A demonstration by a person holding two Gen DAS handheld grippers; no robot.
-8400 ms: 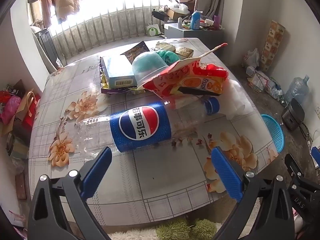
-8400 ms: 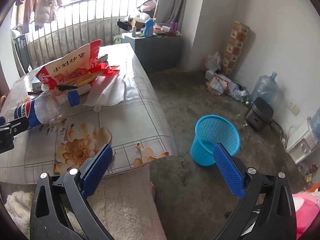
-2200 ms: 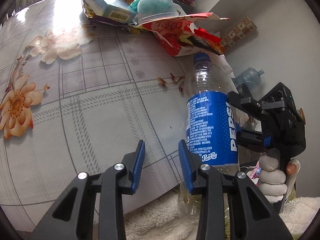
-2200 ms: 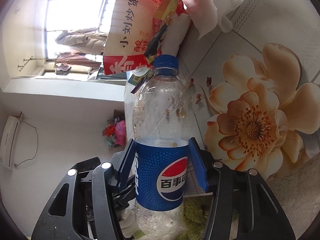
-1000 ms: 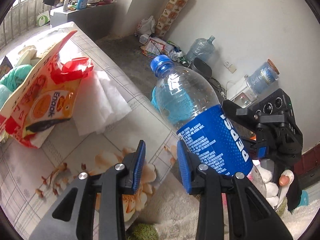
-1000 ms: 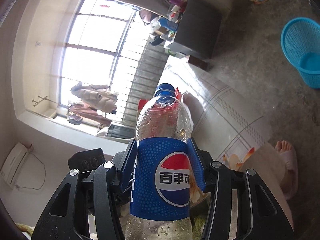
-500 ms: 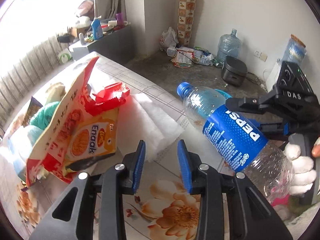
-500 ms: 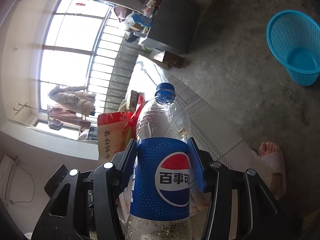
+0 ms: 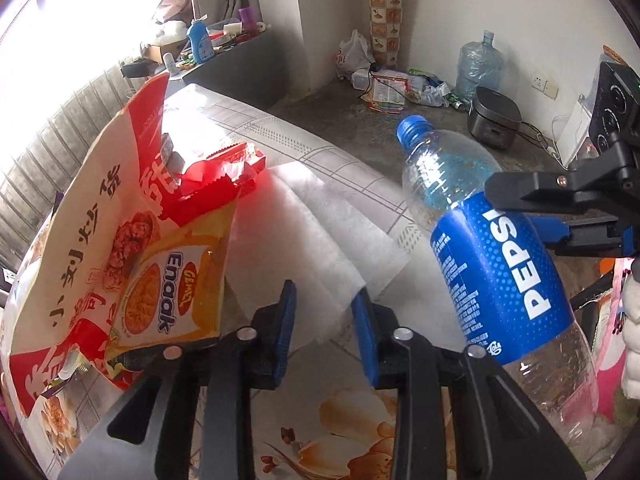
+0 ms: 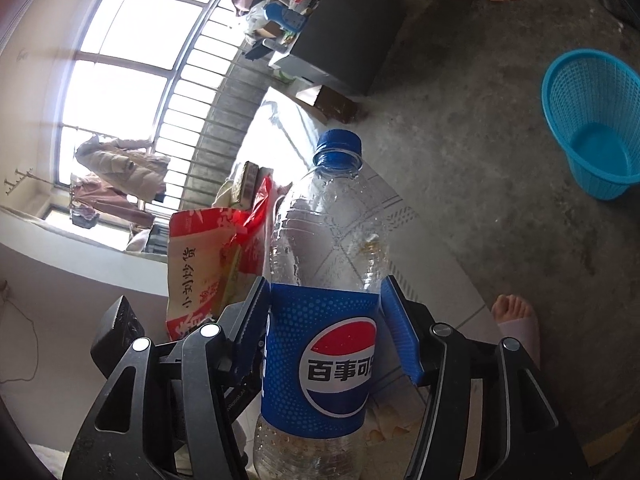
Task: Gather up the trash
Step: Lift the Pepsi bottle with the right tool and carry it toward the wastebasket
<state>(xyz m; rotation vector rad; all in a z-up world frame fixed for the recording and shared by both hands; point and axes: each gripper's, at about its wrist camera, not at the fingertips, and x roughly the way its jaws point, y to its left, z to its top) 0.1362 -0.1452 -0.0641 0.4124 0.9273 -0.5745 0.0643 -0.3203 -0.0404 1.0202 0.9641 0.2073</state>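
One bottle: Pepsi bottle [image 10: 320,344], off the table, pinched at its label by the right gripper [image 10: 326,328]
Change: bottle now reads more upright than half a second ago
Left gripper [image 9: 324,320]: one, jaws narrowly parted, holding nothing, over white paper [image 9: 320,232]
Basket: one blue basket [image 10: 592,120] on the floor
Snack bags: two [image 9: 92,232], [image 9: 176,280]

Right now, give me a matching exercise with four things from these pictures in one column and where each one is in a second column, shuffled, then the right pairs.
Things
1. Pepsi bottle
2. blue basket
3. white tissue
4. left gripper

Places
A. on the concrete floor
B. flat on the table beside the snack bags
C. clamped in the right gripper
D. over the table edge, holding nothing

Pairs: 1-C, 2-A, 3-B, 4-D
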